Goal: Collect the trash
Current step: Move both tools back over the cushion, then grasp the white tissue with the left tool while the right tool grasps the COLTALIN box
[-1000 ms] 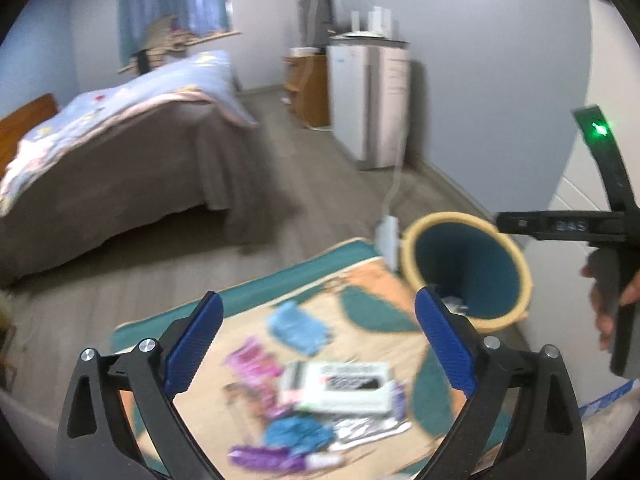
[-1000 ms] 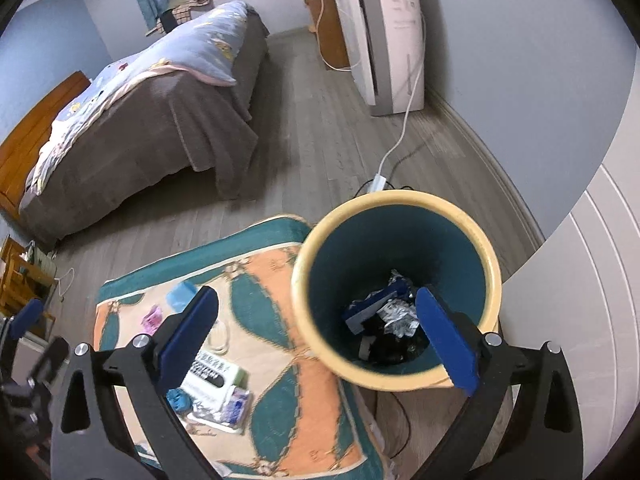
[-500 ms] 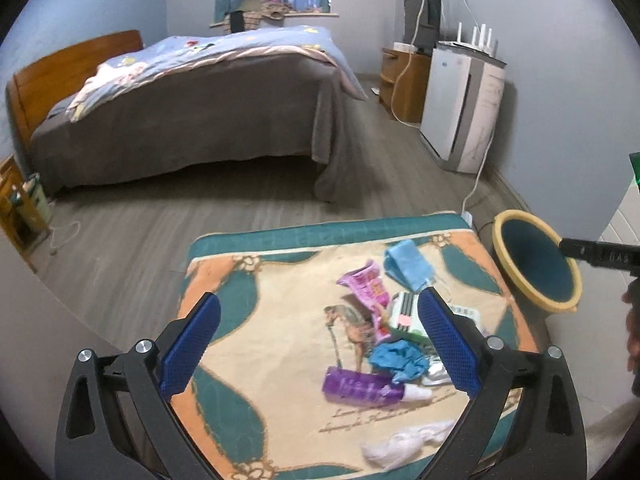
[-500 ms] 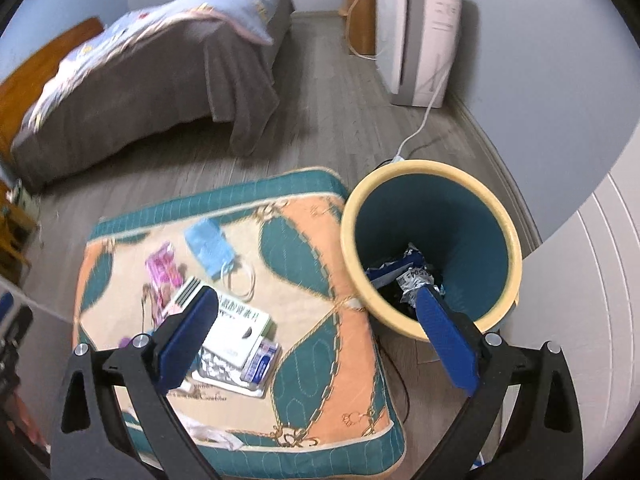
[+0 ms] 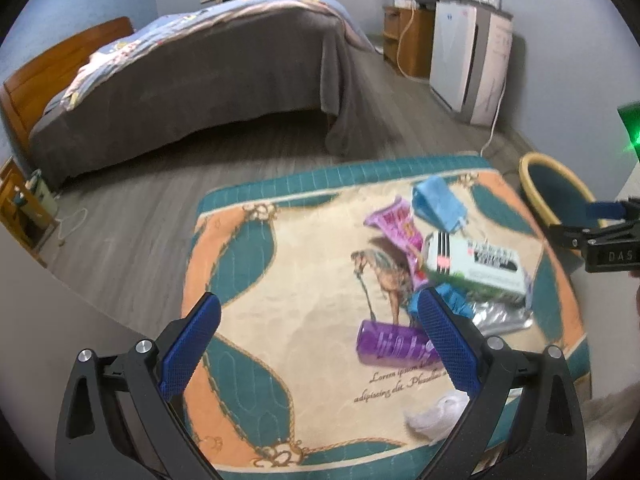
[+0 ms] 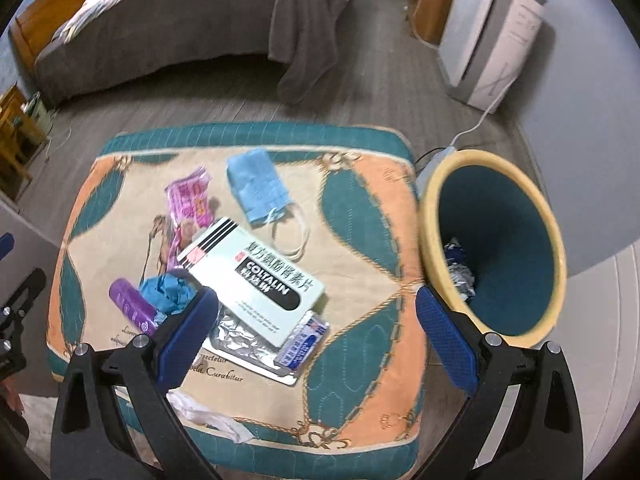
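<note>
Trash lies on a patterned cushion (image 6: 360, 216): a blue face mask (image 6: 256, 186), a pink wrapper (image 6: 188, 204), a white medicine box (image 6: 256, 280), a crumpled blue paper (image 6: 168, 292), a purple tube (image 6: 130, 306), a foil blister sheet (image 6: 244, 344) and a white tissue (image 6: 208, 414). A yellow-rimmed teal bin (image 6: 496, 240) stands right of the cushion with trash inside. My right gripper (image 6: 316, 328) is open and empty above the cushion's near right part. My left gripper (image 5: 316, 340) is open and empty above the cushion (image 5: 280, 280), left of the purple tube (image 5: 394, 346).
A bed with a grey cover (image 5: 200, 80) stands behind the cushion across wood floor. A white appliance (image 5: 472, 64) with a cord and a wooden cabinet (image 5: 408, 40) stand along the right wall. A small wooden shelf (image 5: 24, 216) is at the left.
Both grippers have swung left, away from the bin and over the cushion. The trash pile now sits closer in both views. Both stay open and empty.
</note>
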A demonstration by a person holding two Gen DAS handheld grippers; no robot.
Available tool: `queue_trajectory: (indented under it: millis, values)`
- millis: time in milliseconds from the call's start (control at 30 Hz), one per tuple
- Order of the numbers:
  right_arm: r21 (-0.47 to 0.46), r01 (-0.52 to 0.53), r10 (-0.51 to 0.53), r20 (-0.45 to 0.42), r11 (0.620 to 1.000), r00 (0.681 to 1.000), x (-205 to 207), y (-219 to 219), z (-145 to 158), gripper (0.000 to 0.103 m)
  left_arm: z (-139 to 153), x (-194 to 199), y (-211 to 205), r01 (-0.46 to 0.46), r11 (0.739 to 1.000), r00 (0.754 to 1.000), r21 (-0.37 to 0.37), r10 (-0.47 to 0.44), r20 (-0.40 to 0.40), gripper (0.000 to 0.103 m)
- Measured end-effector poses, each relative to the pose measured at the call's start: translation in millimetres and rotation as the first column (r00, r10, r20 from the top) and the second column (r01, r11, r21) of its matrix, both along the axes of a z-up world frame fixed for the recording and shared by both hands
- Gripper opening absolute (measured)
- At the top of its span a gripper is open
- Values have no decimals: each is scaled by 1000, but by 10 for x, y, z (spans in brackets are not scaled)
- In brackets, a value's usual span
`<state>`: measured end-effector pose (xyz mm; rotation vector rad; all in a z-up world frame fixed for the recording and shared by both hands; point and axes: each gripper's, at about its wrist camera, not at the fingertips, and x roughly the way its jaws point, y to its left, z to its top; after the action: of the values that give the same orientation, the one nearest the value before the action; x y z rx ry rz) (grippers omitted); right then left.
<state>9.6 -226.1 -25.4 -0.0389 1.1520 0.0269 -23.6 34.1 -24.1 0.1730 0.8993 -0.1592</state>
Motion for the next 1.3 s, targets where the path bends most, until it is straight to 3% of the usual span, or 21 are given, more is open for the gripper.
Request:
queue_trajectory:
  millis: [167,367,500,633,700,733,767,800,833,967,1167,1300]
  values:
    - [-4,-44,44,-45,999,998,44,110,-168,97,-188,44,-106,29,1000,998,11,-28,-54,98]
    - [-33,-16,13,-94,999,995,135,-12,-295,97,-420,-27,-323,129,988,975,-90,-142,-170,96]
    - [14,52,-50,-109,999,993,185,-195,-304,97,-513,-231,-654,290,953,934,-85,-302,-192,95]
    - [51,83,-77,-111,995,991,208,-279,-291,97,-701,-434,-886,405,913,872,-48,-401,-281,92]
    - [56,81,-74,-115,995,991,216,-273,-299,97,-820,-481,-931,435,900,844,-17,-414,-342,80]
    - [56,78,-71,-116,995,991,218,-268,-303,97,-886,-497,-941,446,895,830,5,-411,-377,68]
    - [56,74,-67,-117,996,991,223,-266,-306,97,-923,-501,-937,450,893,821,14,-408,-399,45]
    - [58,69,-62,-115,996,991,226,-261,-308,97,-966,-499,-927,454,891,810,18,-404,-424,32]
    - [63,65,-57,-113,996,992,228,-256,-301,97,-965,-495,-917,450,893,811,21,-399,-428,27]
    - [99,41,-31,-98,994,995,230,-221,-257,97,-581,-445,-899,444,896,843,-12,-422,-335,26]
    - [86,-65,72,-82,994,994,296,-98,-297,97,250,-30,-691,343,937,920,-67,-350,-176,26]
    - [50,-168,172,-100,985,980,316,17,-421,97,319,290,-483,254,965,955,-72,-262,-140,26]
